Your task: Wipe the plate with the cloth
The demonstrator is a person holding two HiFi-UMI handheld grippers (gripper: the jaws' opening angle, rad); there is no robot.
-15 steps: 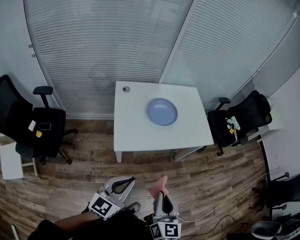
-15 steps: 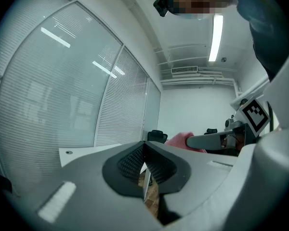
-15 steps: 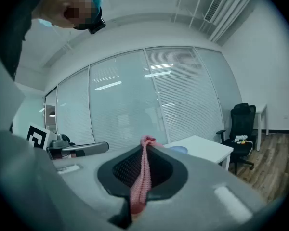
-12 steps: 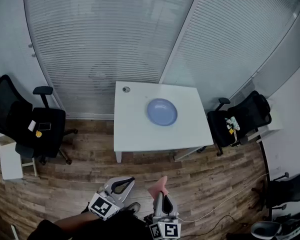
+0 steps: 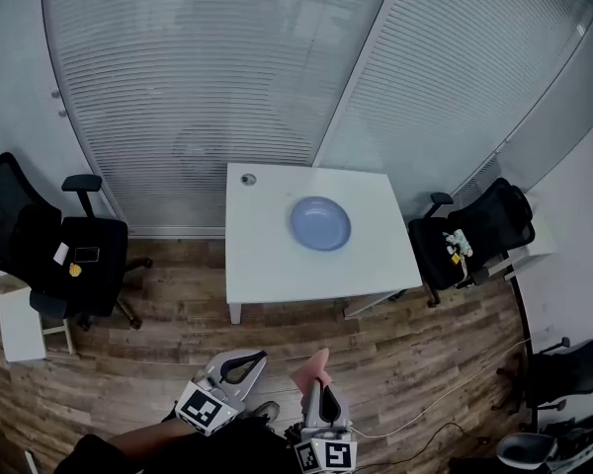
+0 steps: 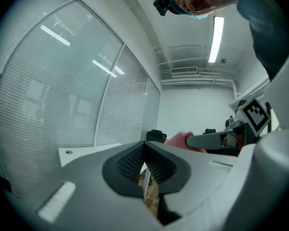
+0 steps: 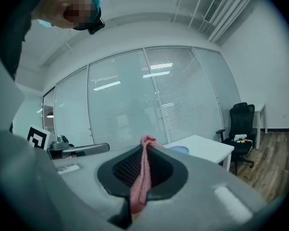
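Observation:
A blue plate (image 5: pixel 321 221) lies on the white table (image 5: pixel 277 255) far ahead of me; in the right gripper view the plate (image 7: pixel 178 149) shows small past the jaws. My right gripper (image 5: pixel 318 375) is low in the head view, shut on a pink cloth (image 5: pixel 314 365); the cloth (image 7: pixel 141 179) runs pinched between the pads and sticks out above them. My left gripper (image 5: pixel 249 359), beside it on the left, is shut with nothing between its jaws. In the left gripper view the left gripper (image 6: pixel 144 148) sees the cloth (image 6: pixel 183 141) in the other gripper.
Black office chairs stand left (image 5: pixel 69 255) and right (image 5: pixel 469 240) of the table, more at the lower right (image 5: pixel 563 373). A white side table (image 5: pixel 20 324) is at far left. Glass walls with blinds (image 5: pixel 277 67) close the room behind. A cable (image 5: pixel 455 388) crosses the wooden floor.
The head view has shifted slightly: the left chair and side table sit a little further left. The grippers and cloth have hardly moved.

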